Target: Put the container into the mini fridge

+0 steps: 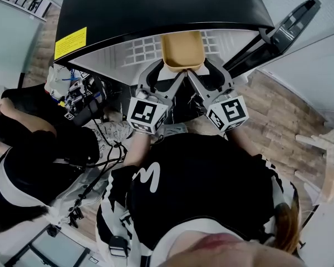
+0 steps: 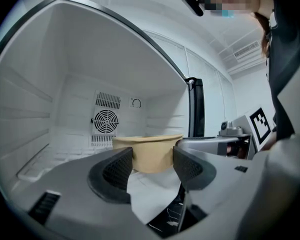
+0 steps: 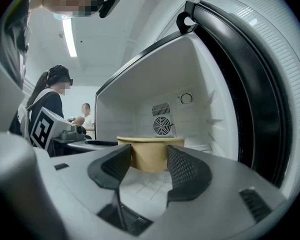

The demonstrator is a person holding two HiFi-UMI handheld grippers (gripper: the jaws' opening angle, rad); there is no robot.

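Left gripper: jaws closed partway onto the tan container, which fills the gap between them. Right gripper: same hold, alongside. Container: open-topped, nothing seen inside. It projects ahead of both jaw pairs, at the mouth of the mini fridge. Fridge: door open, interior bare, fan grille far beyond the jaws. Risk, as judged: both grips sit at the near end, so uneven pushing could twist or tip the container loose.
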